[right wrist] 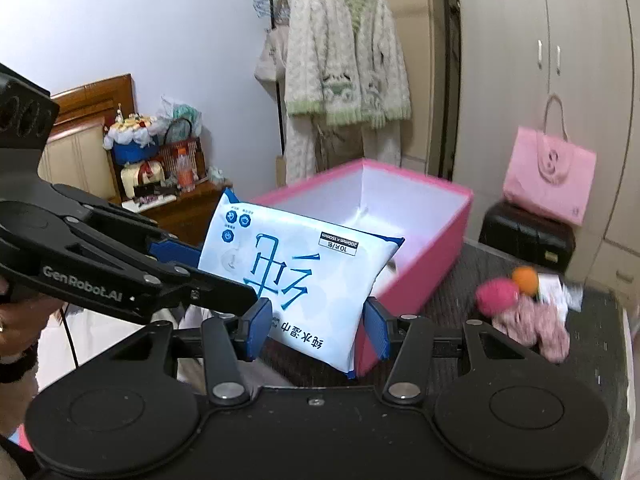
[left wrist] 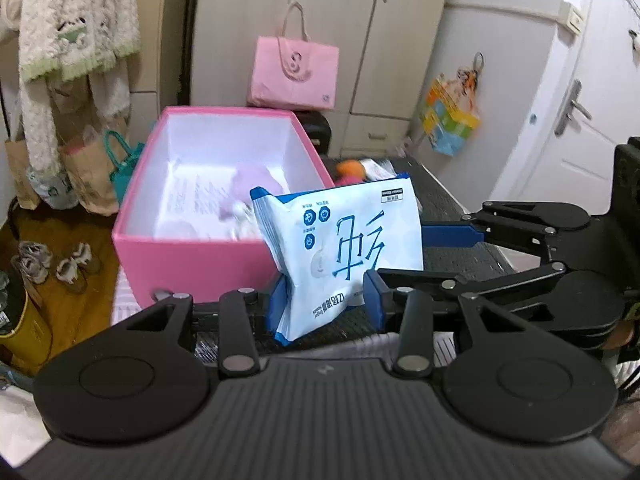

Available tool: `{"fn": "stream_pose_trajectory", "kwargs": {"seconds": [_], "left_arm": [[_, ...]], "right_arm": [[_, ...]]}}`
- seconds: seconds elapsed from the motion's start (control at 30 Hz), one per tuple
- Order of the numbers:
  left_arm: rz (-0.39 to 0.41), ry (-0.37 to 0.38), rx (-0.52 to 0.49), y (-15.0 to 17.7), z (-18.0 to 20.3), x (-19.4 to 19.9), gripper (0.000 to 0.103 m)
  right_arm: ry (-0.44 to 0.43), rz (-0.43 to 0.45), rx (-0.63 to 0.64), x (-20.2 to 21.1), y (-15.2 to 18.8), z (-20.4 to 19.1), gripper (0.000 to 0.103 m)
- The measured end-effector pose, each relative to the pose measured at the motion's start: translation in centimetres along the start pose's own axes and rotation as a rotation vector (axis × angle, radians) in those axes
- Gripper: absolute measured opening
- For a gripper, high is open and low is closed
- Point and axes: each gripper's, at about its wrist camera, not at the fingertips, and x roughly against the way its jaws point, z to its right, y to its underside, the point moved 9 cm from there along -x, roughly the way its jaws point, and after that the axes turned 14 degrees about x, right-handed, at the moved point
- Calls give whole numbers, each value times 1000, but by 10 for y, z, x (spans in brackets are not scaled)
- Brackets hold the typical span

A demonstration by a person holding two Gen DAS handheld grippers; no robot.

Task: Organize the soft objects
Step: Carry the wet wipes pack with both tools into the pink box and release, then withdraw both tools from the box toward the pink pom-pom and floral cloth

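Wipes fill the middle of the left wrist view: a blue-and-white wipes pack (left wrist: 340, 256) stands tilted, pinched at its lower part between the blue pads of the left tongs (left wrist: 326, 306). Just behind it on the dark surface (left wrist: 448, 208) sits an open pink box (left wrist: 192, 256), with a pale purple soft thing (left wrist: 250, 184) blurred inside. The right tongs (left wrist: 448, 240) reach in from the right, one blue pad against the pack's right edge. A pink bag (left wrist: 294, 74) stands far behind.

From the right wrist view, the same wipes pack (right wrist: 296, 276) sits between the pads of the right tongs (right wrist: 318, 326), which are spread and do not clearly press it. The left tongs (right wrist: 192, 264) grip it from the left. The pink box (right wrist: 420, 240) is behind, and a pink and orange soft toy (right wrist: 516, 300) lies to the right on the surface (right wrist: 600, 360).
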Motion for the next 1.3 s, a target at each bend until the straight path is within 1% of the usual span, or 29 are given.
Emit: {"fn": "stream_pose_trajectory", "kwargs": {"seconds": [0.13, 0.27, 0.37, 0.53, 0.63, 0.7, 0.8, 0.9, 0.97, 1.0, 1.03, 1.07, 1.2, 1.3], "left_arm": [[33, 2, 27, -24, -15, -8, 39], [76, -21, 51, -54, -34, -24, 39], [109, -24, 81, -76, -49, -36, 39], [108, -59, 130, -99, -75, -65, 39], [78, -80, 158, -105, -87, -84, 39], [54, -103, 162, -103, -95, -94, 39], [45, -149, 137, -102, -99, -104, 39], [59, -205, 74, -101, -97, -107, 40], [83, -258, 6, -99, -95, -106, 46], [91, -279, -16, -99, -95, -105, 48], [96, -294, -32, -98, -94, -103, 52], [101, -302, -46, -97, -93, -101, 55], [153, -331, -92, -97, -88, -89, 60], [168, -327, -126, -96, -80, -83, 62]], "right_arm": [[4, 27, 19, -19, -19, 10, 56], [-19, 19, 33, -51, -36, 24, 56], [-45, 3, 46, -78, -47, 37, 56], [-100, -57, 57, -121, -56, 52, 56], [-127, -91, 57, -143, -57, 59, 58], [-169, -121, 29, -156, -55, 65, 58], [-221, -146, 15, -169, -52, 68, 58], [-221, -164, 52, -178, -50, 66, 58], [-216, -178, 86, -182, -47, 62, 58], [-214, -182, 99, -183, -46, 60, 58], [-210, -186, 111, -184, -45, 58, 58], [-203, -189, 124, -185, -44, 57, 58], [-158, -182, 147, -181, -44, 57, 58], [-147, -176, 154, -174, -46, 56, 59]]}}
